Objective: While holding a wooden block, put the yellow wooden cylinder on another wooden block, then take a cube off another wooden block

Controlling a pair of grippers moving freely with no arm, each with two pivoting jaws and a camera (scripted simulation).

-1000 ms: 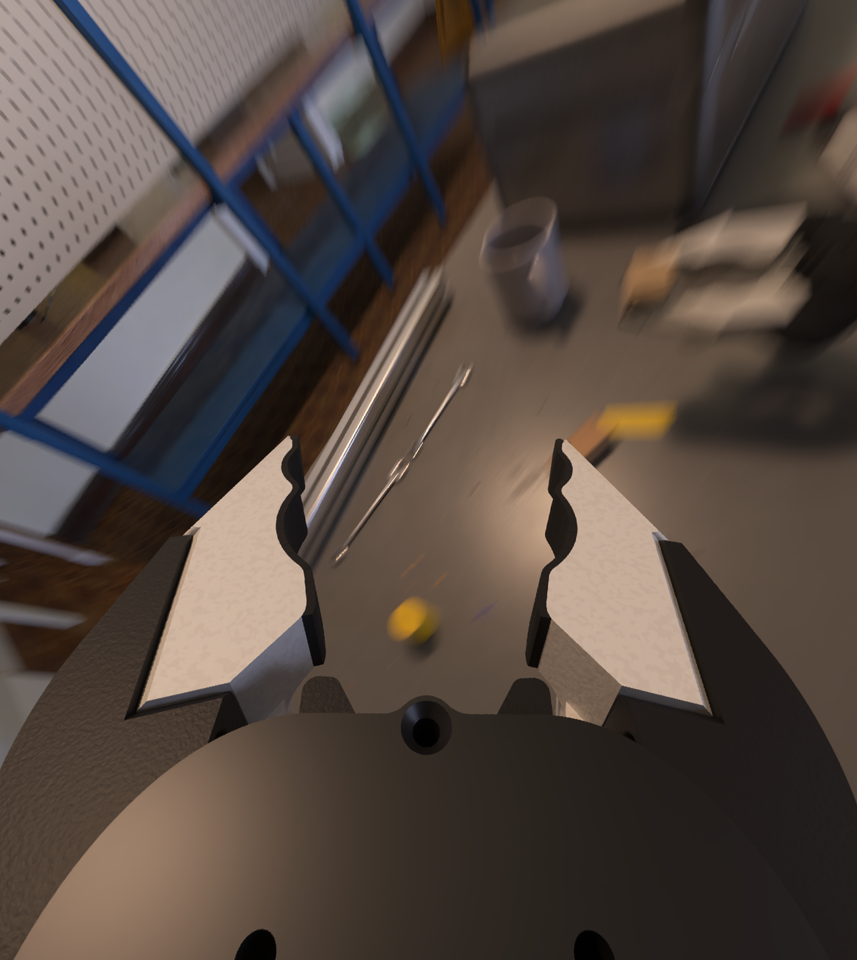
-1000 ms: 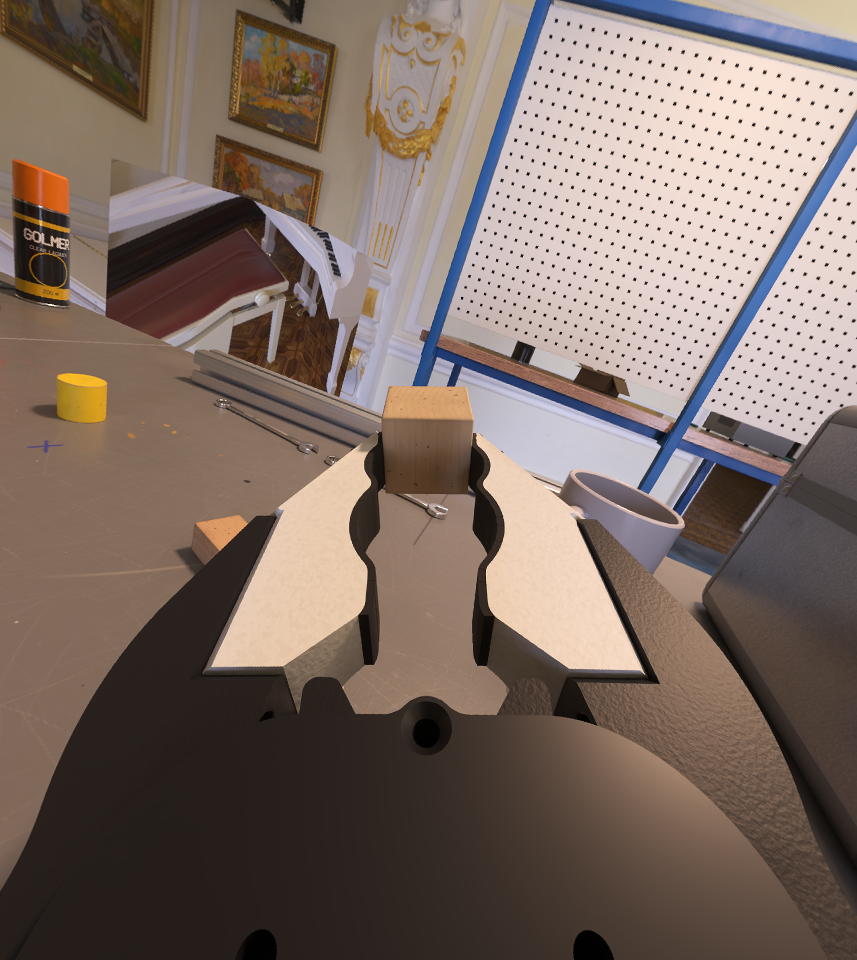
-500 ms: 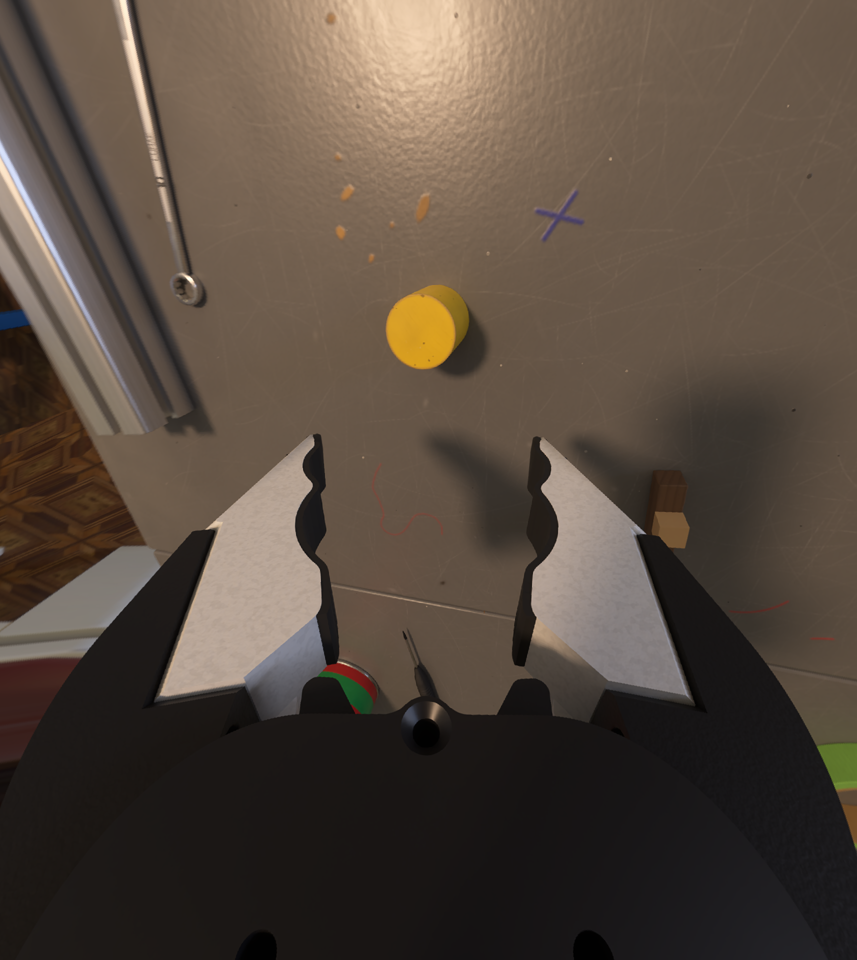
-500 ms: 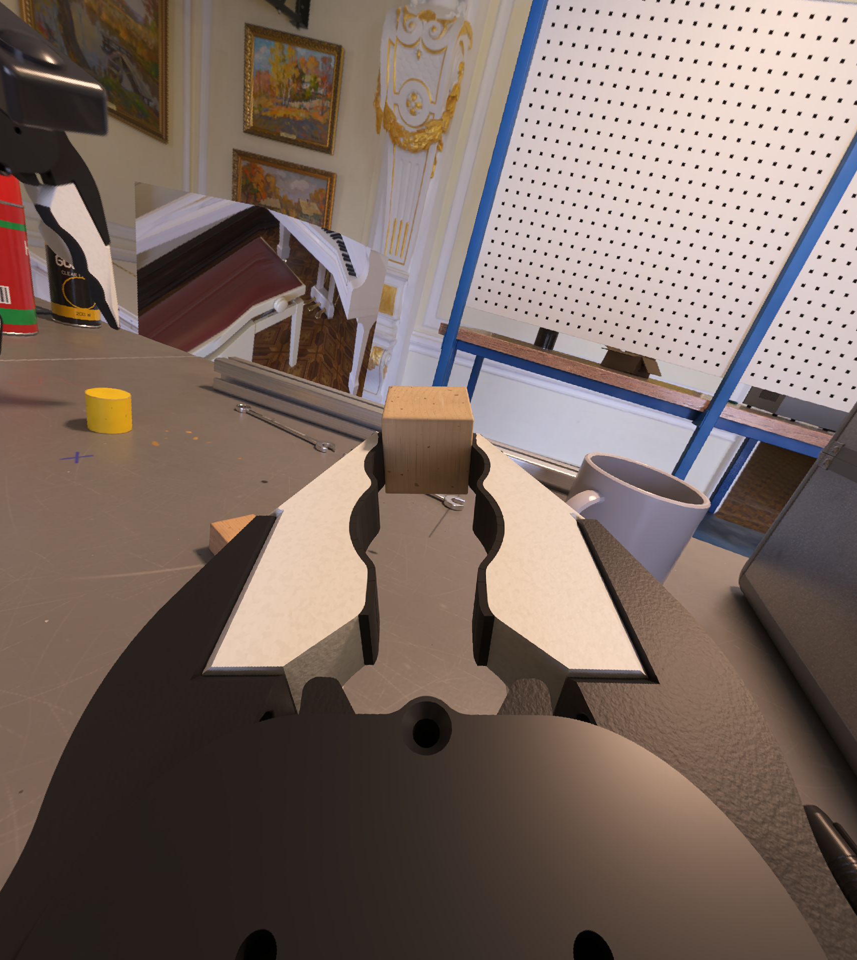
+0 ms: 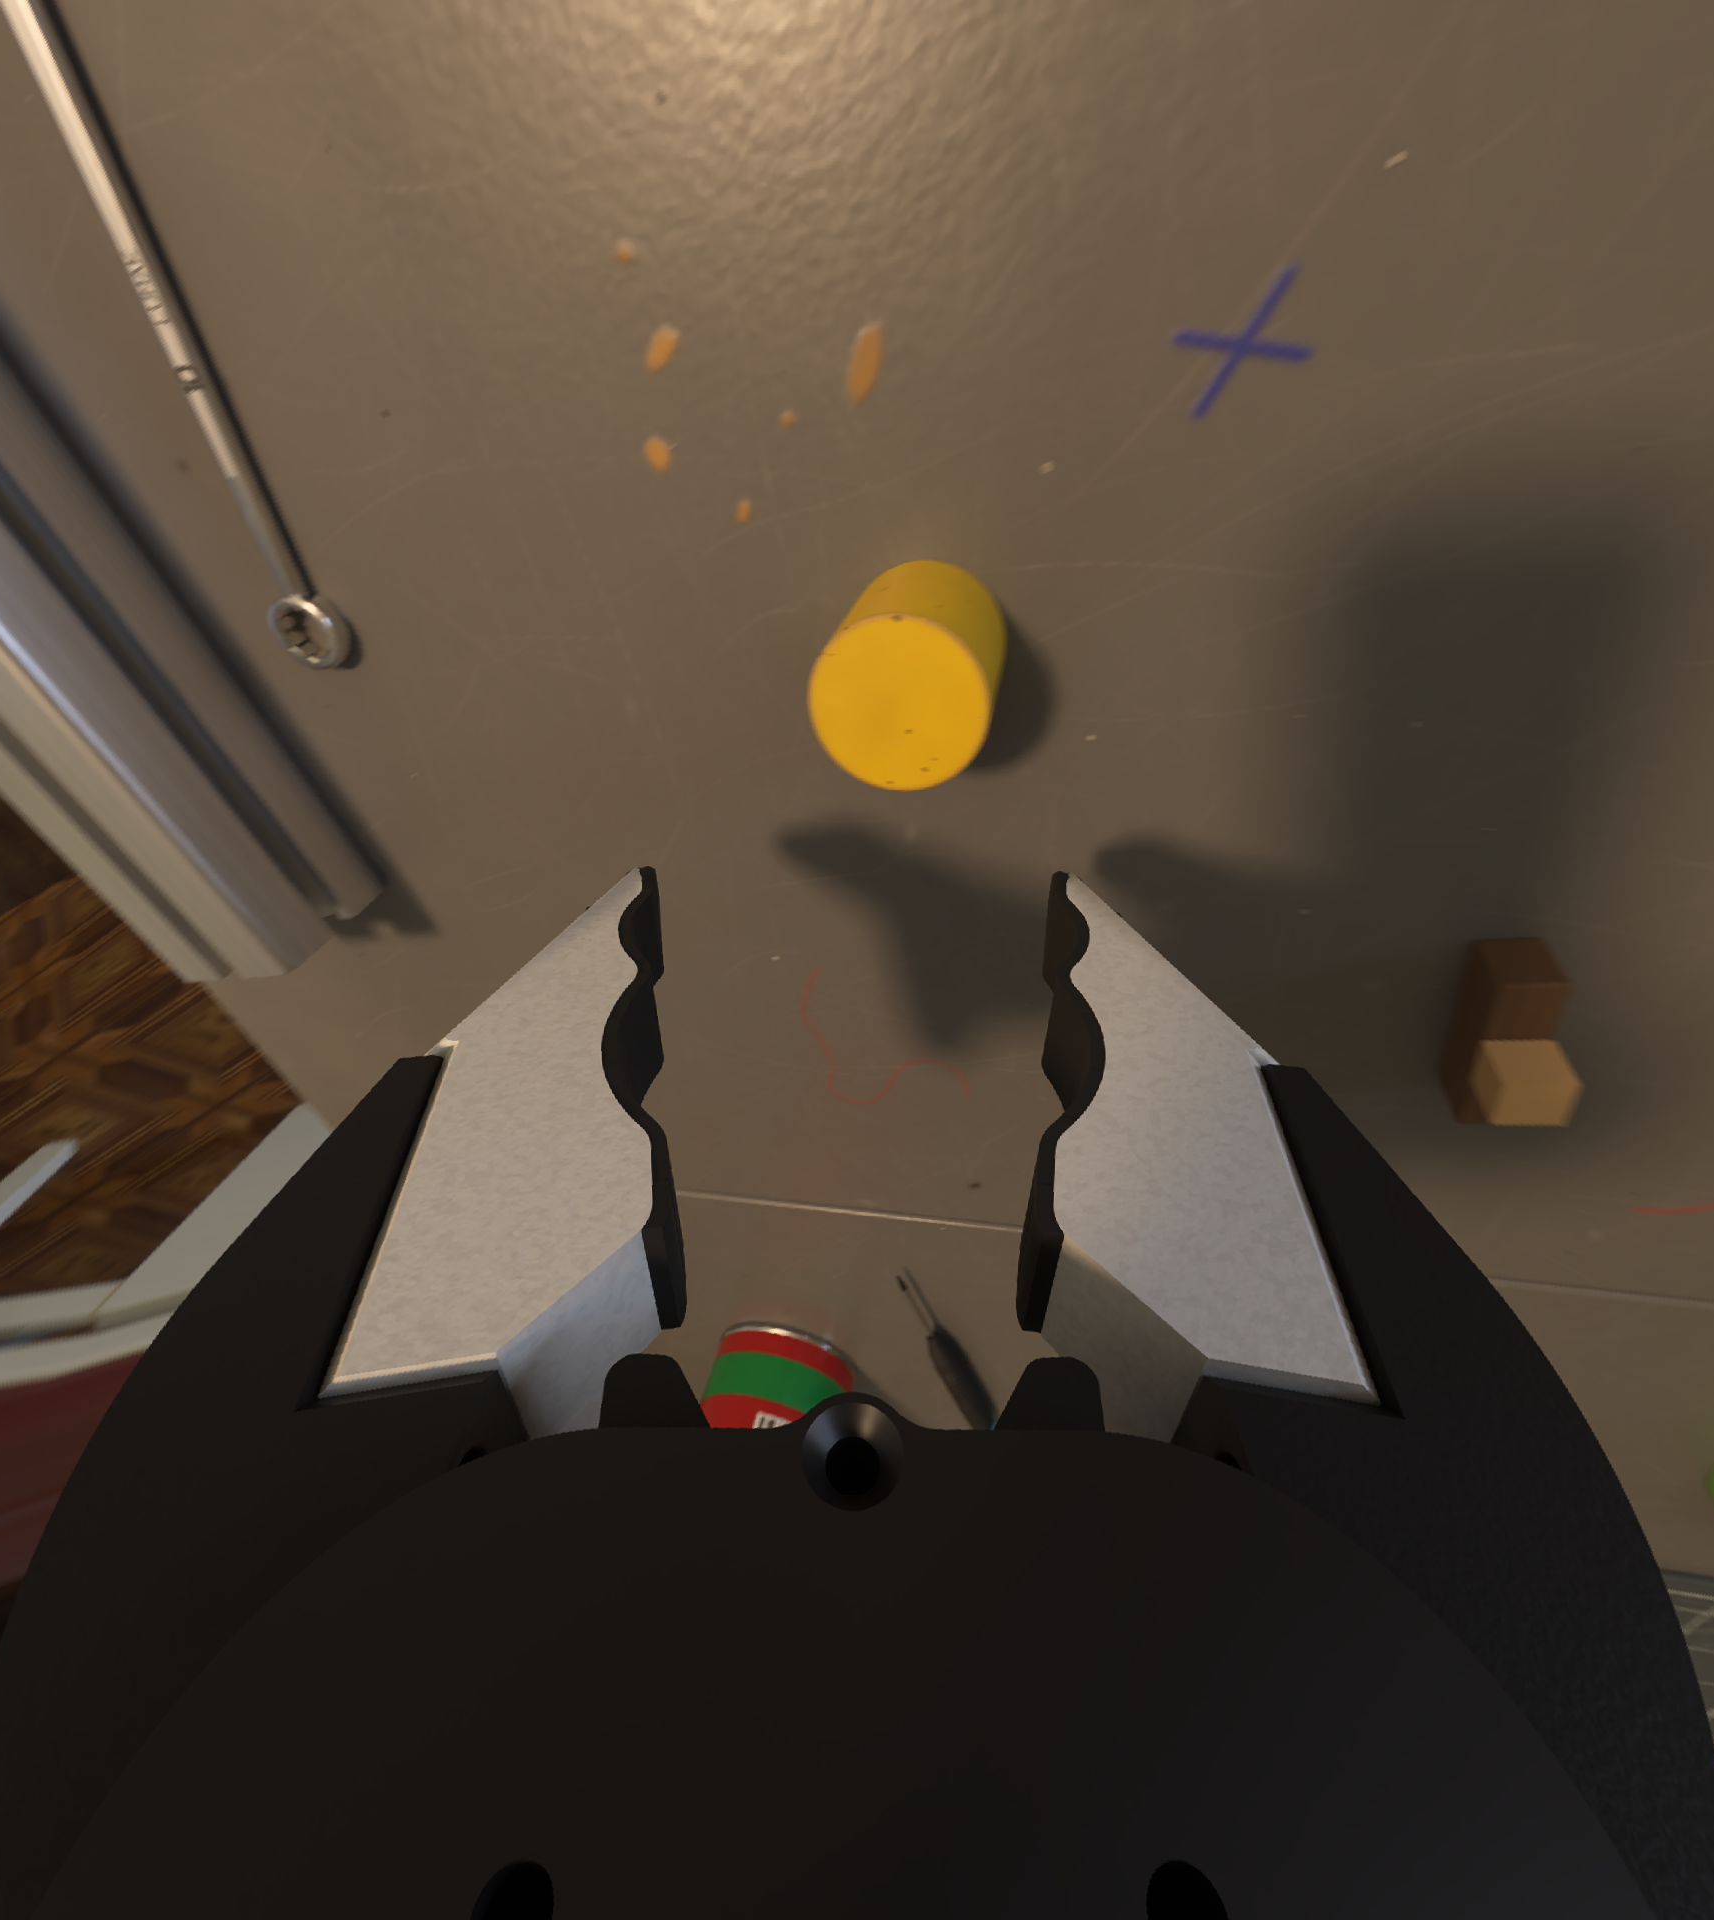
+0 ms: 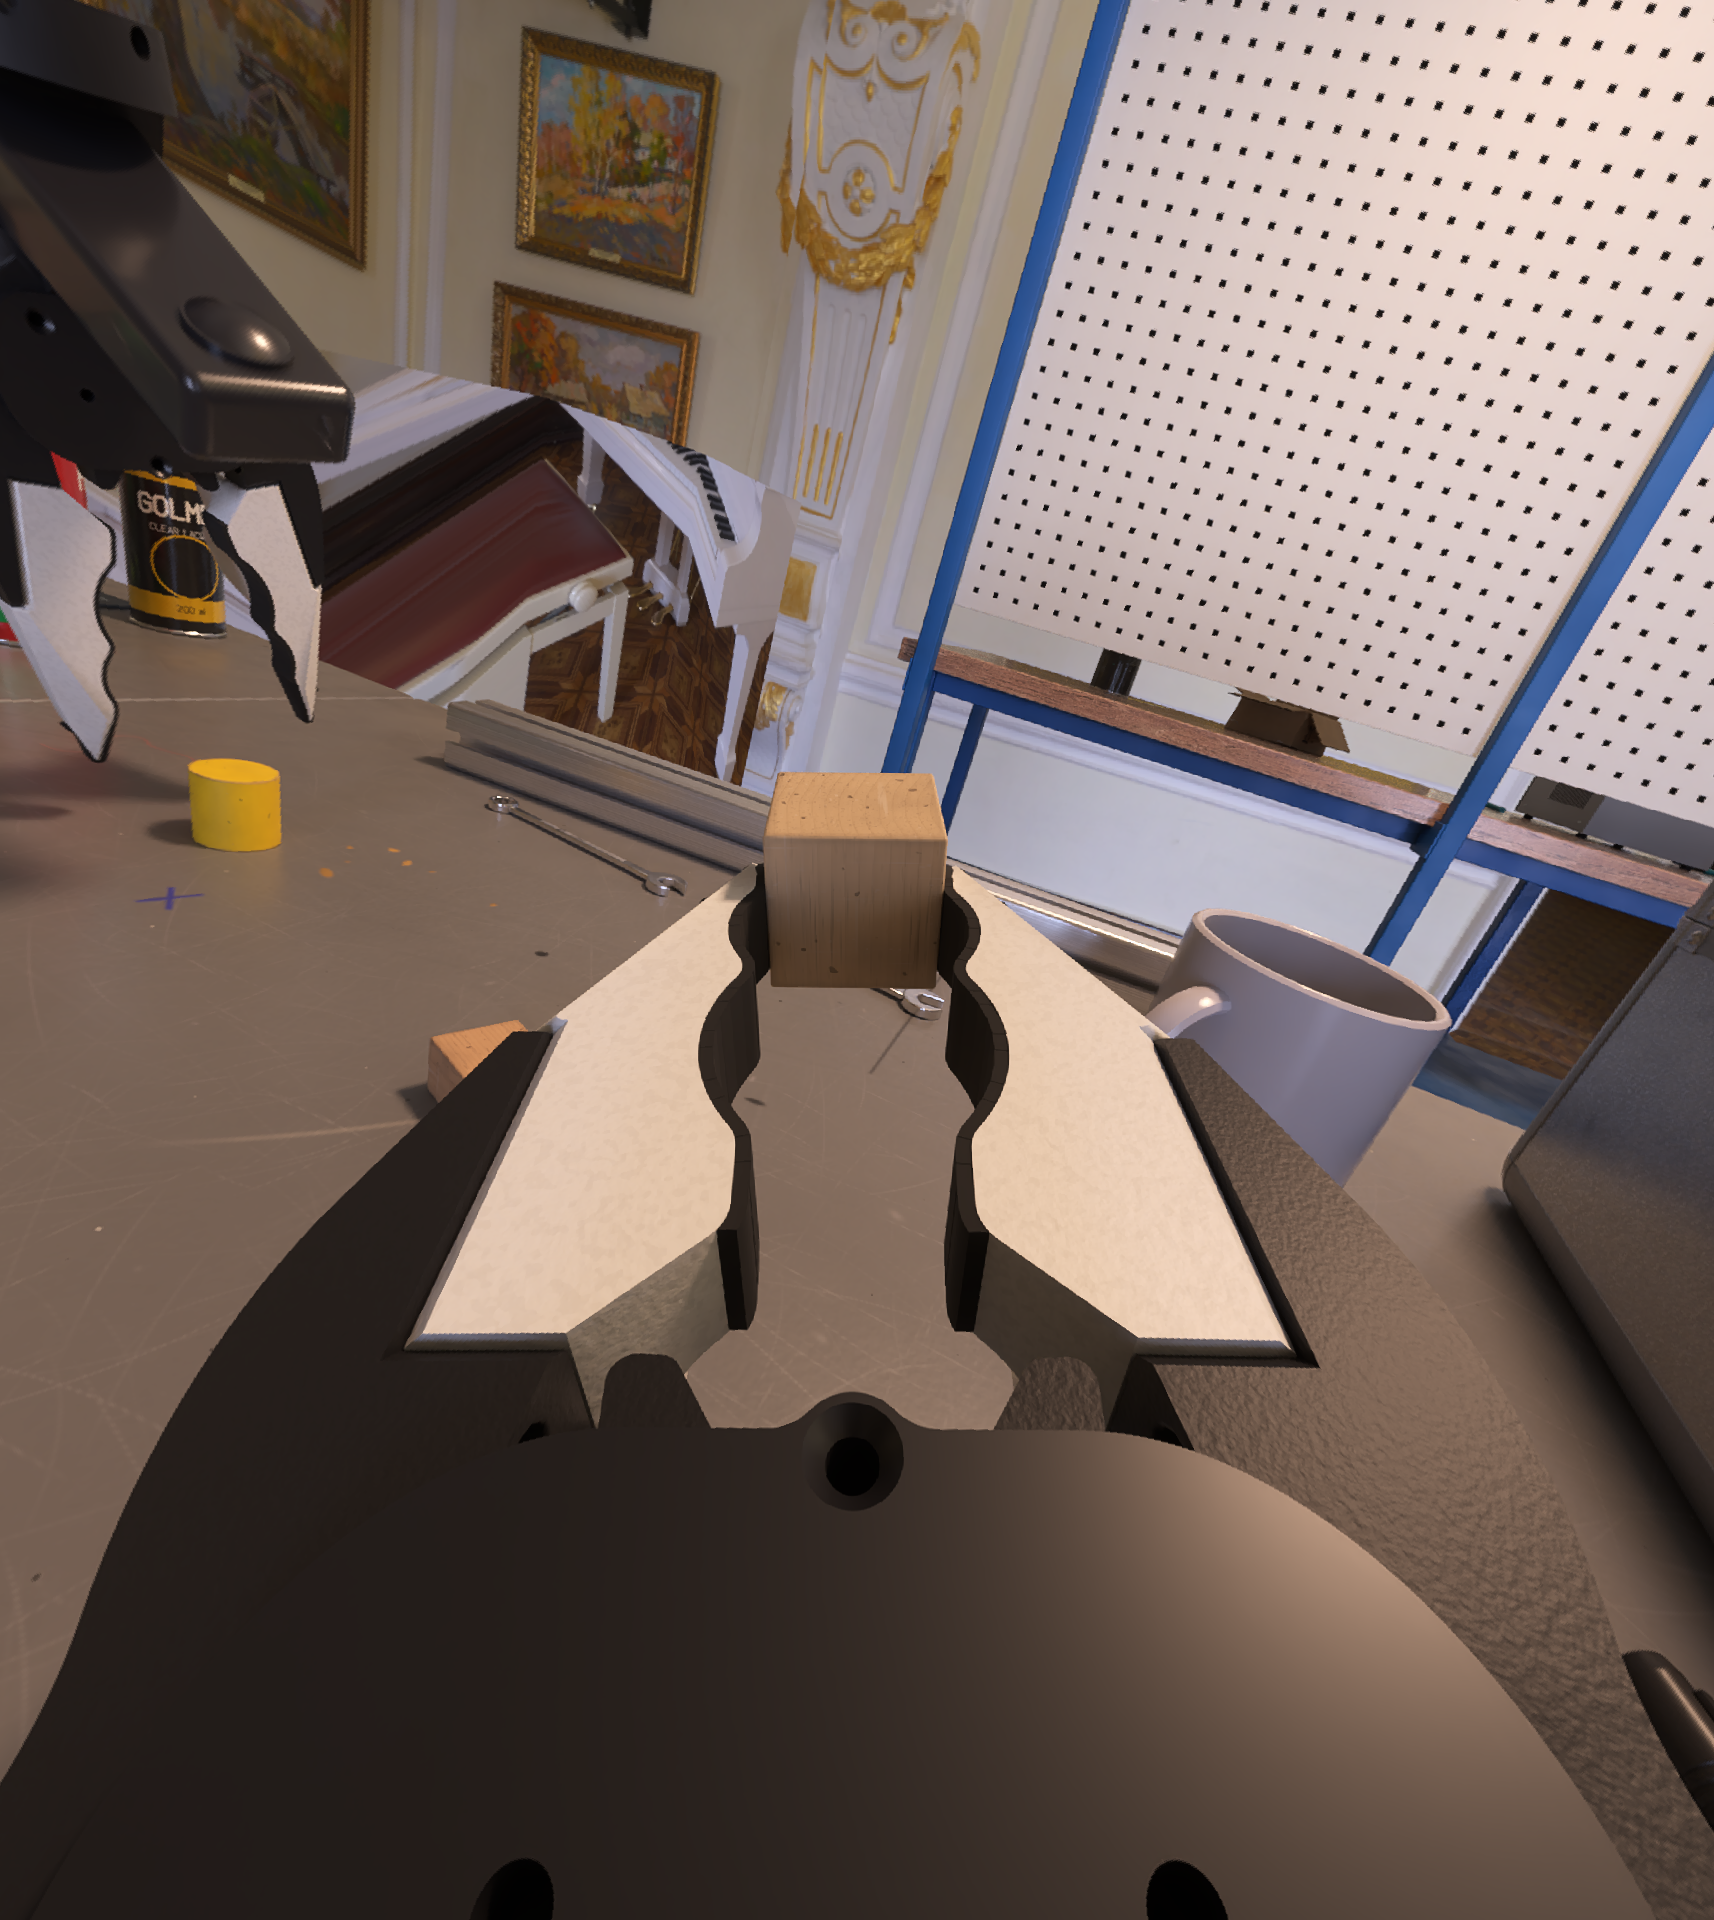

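Since the picture of half a second ago, the left hand-held gripper (image 5: 853,883) has dropped closer to the grey scratched bench (image 5: 1248,156): the short yellow wooden cylinder (image 5: 903,681) now shows larger and lower in the left wrist view, just above centre. In the right wrist view the same left hand-held gripper (image 6: 198,717) has come further into the upper left of the frame and hangs just above and left of the cylinder (image 6: 235,804).

Its jaws stand wide apart with nothing between them, pointing down at the bench, and the gap looks wider than the cylinder, which fits an approach from above. The cylinder stands on its flat end, apart from both fingertips, so the grasp is not yet made.

At centre of its own view, the right hand-held gripper (image 6: 853,904) is closed on a pale wooden cube (image 6: 853,883), pinched at the very fingertips and clear of the bench; it seems parked there to satisfy the holding part of the task while the other does the work.

At the right edge of the left wrist view a small light wooden cube sits on a darker wooden block (image 5: 1513,1034), probably the pair to be separated later. A tan wooden block (image 6: 468,1049) lies on the bench at centre left of the right wrist view, half hidden behind the left finger; it may be where the cylinder goes.
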